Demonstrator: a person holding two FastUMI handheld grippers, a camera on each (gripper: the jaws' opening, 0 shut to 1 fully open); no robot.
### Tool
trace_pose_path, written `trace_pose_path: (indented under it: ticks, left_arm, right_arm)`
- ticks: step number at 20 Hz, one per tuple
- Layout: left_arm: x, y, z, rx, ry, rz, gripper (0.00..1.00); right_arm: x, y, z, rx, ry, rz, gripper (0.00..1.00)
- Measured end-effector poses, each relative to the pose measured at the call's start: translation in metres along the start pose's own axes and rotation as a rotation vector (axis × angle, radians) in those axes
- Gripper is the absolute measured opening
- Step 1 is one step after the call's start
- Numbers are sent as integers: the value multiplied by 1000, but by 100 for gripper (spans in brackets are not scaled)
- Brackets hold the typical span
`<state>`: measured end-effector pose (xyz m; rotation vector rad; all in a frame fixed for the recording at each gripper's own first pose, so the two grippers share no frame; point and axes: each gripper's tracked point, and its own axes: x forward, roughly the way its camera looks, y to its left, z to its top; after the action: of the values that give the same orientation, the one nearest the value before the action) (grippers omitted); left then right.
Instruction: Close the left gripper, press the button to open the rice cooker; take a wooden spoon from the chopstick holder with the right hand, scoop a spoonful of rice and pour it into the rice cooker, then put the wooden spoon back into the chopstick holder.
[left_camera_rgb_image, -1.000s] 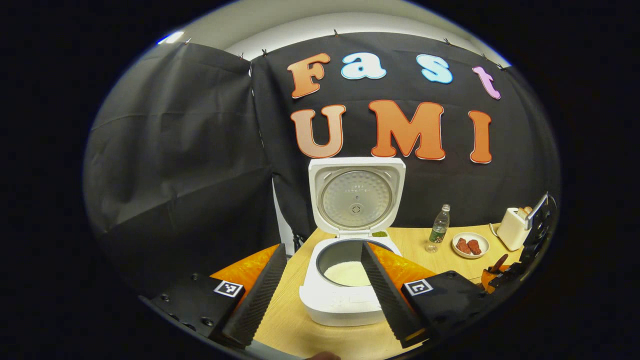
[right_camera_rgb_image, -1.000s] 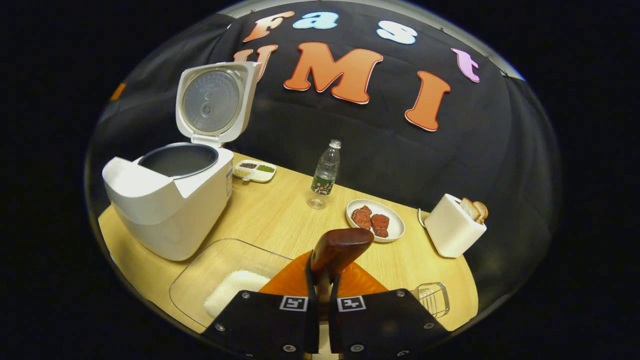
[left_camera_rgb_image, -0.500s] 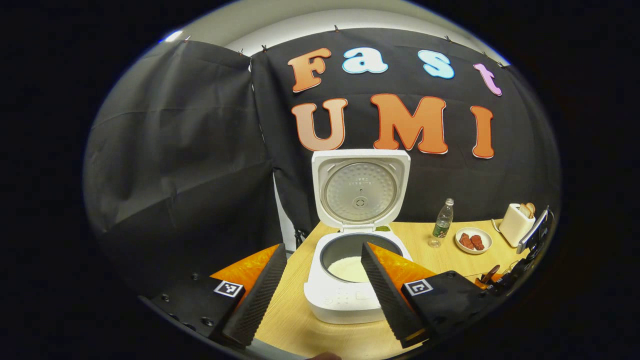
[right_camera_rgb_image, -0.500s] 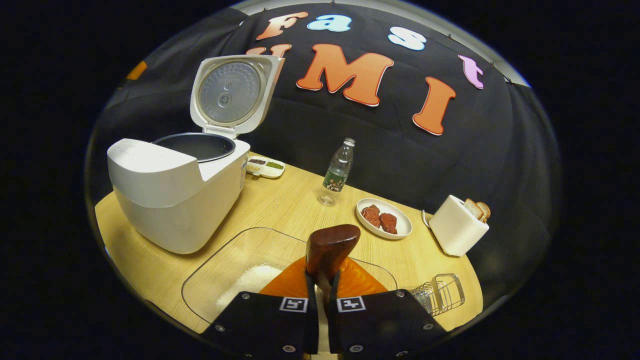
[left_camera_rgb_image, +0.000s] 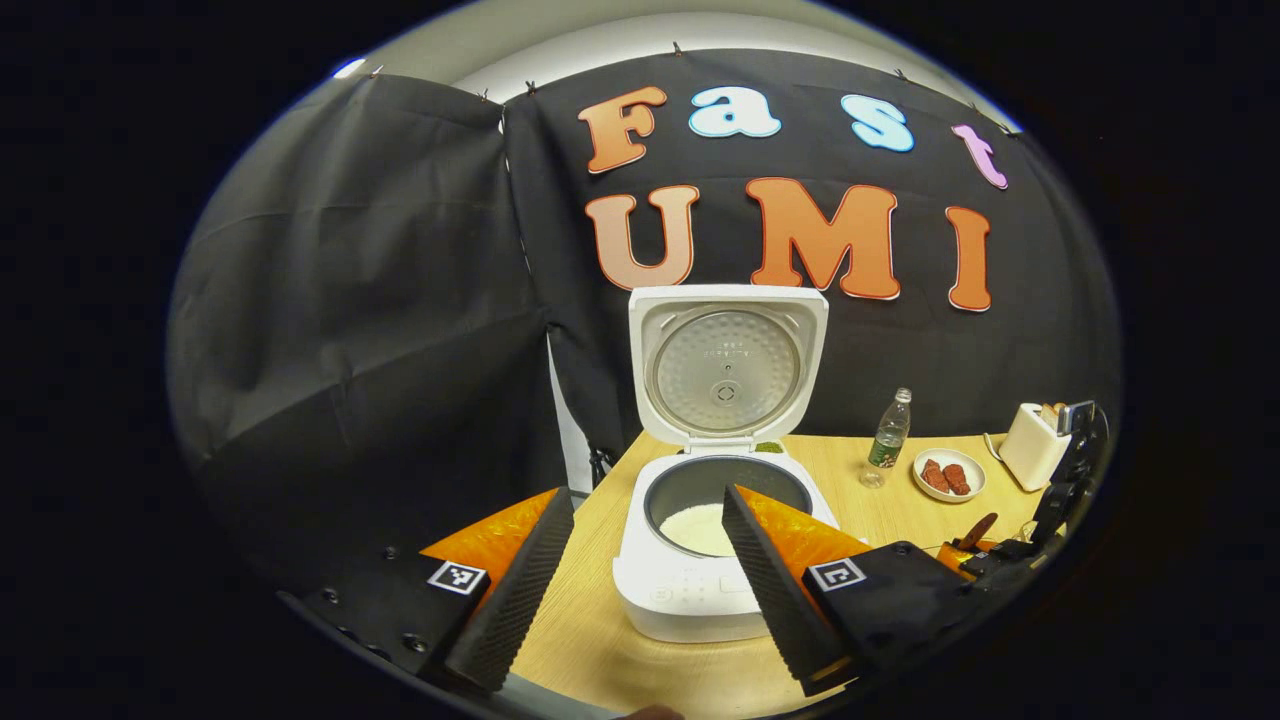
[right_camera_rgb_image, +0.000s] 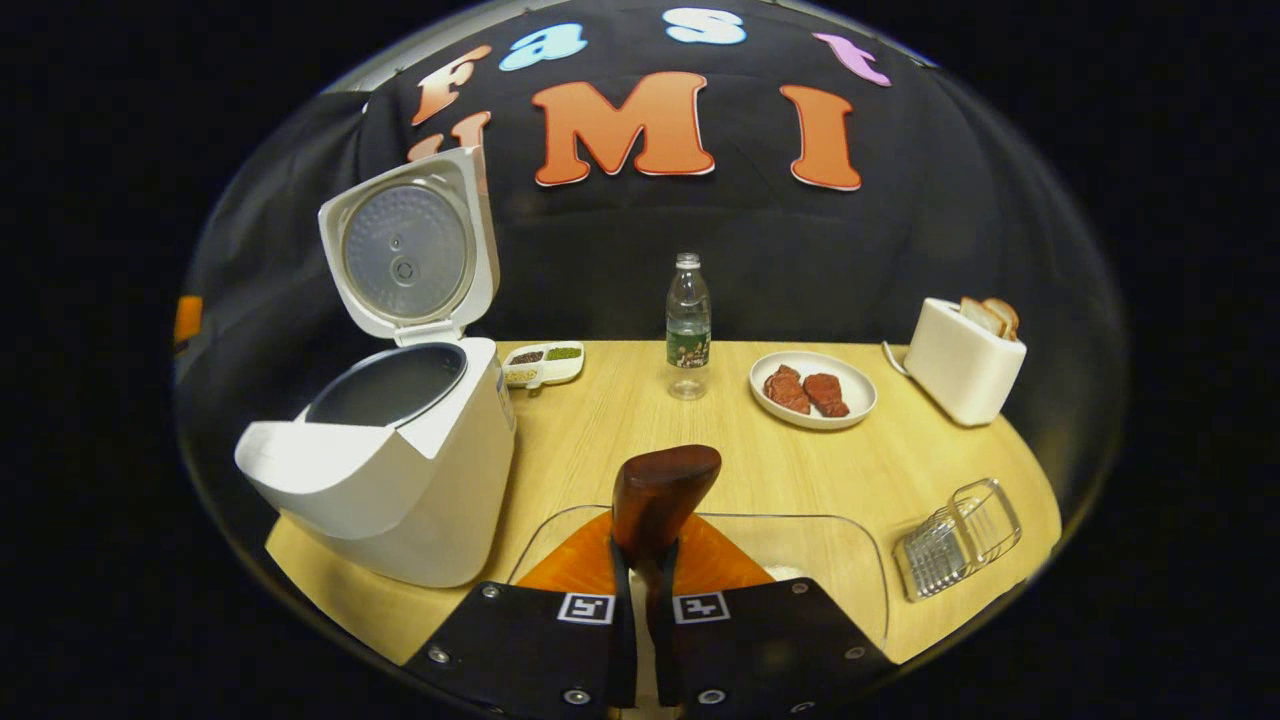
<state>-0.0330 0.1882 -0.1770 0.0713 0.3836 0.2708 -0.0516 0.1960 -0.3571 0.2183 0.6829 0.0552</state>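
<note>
The white rice cooker (left_camera_rgb_image: 700, 600) stands open with its lid (left_camera_rgb_image: 728, 365) upright and white rice (left_camera_rgb_image: 698, 528) in the pot. My left gripper (left_camera_rgb_image: 645, 590) is open in front of it, holding nothing. My right gripper (right_camera_rgb_image: 645, 552) is shut on the handle of the dark wooden spoon (right_camera_rgb_image: 662, 490), whose bowl sticks up above the clear glass dish (right_camera_rgb_image: 830, 560). The cooker (right_camera_rgb_image: 400, 480) is to the left of the dish. The wire chopstick holder (right_camera_rgb_image: 955, 540) is at the right. In the left gripper view, the right gripper (left_camera_rgb_image: 1000, 558) with the spoon (left_camera_rgb_image: 978, 530) shows at the far right.
On the back of the wooden table (right_camera_rgb_image: 620, 420) stand a water bottle (right_camera_rgb_image: 687, 325), a plate of meat (right_camera_rgb_image: 812, 390), a white toaster with bread (right_camera_rgb_image: 962, 360) and a small dish of beans (right_camera_rgb_image: 542, 365). Black cloth walls the booth behind and to the left.
My right gripper has swung right with the spoon still held, so the cooker slid left and the wire holder came nearer. My left gripper rose a little and stayed open.
</note>
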Motion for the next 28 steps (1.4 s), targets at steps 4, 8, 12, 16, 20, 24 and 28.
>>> trace_pose_path:
  ticks: [4,8,12,16,20,24,28]
  left_arm:
    - [4,8,-7,-38,24,-2,96]
    - [8,19,-10,-35,34,13,100]
    - [10,17,-9,-28,36,5,100]
    - [10,7,-7,-2,35,-9,96]
    - [9,-3,-4,8,31,-21,96]
    - [7,-10,-1,9,30,-20,100]
    - [5,-22,4,13,15,-23,100]
  right_arm:
    - [7,-5,-2,209,69,39,7]
    - [13,-23,-8,409,125,49,7]
    - [16,-36,-20,631,200,96,7]
    - [19,-42,-32,780,248,154,7]
    - [14,-47,-29,862,266,232,7]
    - [6,-61,-11,945,239,320,7]
    - [1,-79,7,1035,213,374,7]
